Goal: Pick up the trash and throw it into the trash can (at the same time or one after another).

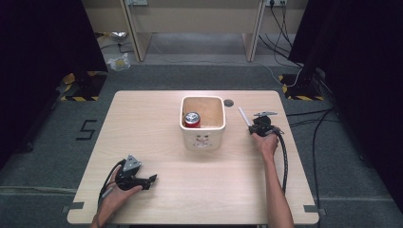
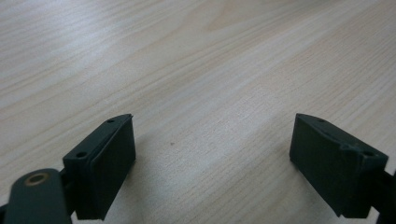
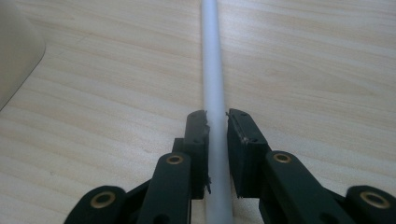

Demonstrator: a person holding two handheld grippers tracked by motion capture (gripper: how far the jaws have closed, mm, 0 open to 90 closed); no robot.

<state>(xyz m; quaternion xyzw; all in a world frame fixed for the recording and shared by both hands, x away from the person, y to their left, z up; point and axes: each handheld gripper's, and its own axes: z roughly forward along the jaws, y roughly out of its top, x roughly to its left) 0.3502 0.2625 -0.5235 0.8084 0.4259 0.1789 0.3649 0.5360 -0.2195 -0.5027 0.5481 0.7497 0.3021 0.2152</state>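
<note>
the right gripper [image 3: 217, 121] pinches a pale grey rod [image 3: 214, 70] between its jaws, low over the wooden table [image 1: 157, 118] just right of the white bin [image 1: 203, 137], which holds a red can [image 1: 192, 119]. the left gripper [image 2: 212, 140] rests near the table's front left corner, jaws spread wide over bare wood.

Looks like a lab or a recording setup, not anyone's home. A plain wooden table [image 1: 157, 142] sits on grey carpet [image 1: 43, 142] with black curtains [image 1: 43, 38] hung down both sides. There's yellow-black hazard tape [image 1: 78, 98] on the stand feet, loose cables [image 1: 309, 114] trailing across the floor past the right gripper [image 1: 251, 124], and a bare desk frame [image 1: 190, 23] at the back.
</note>
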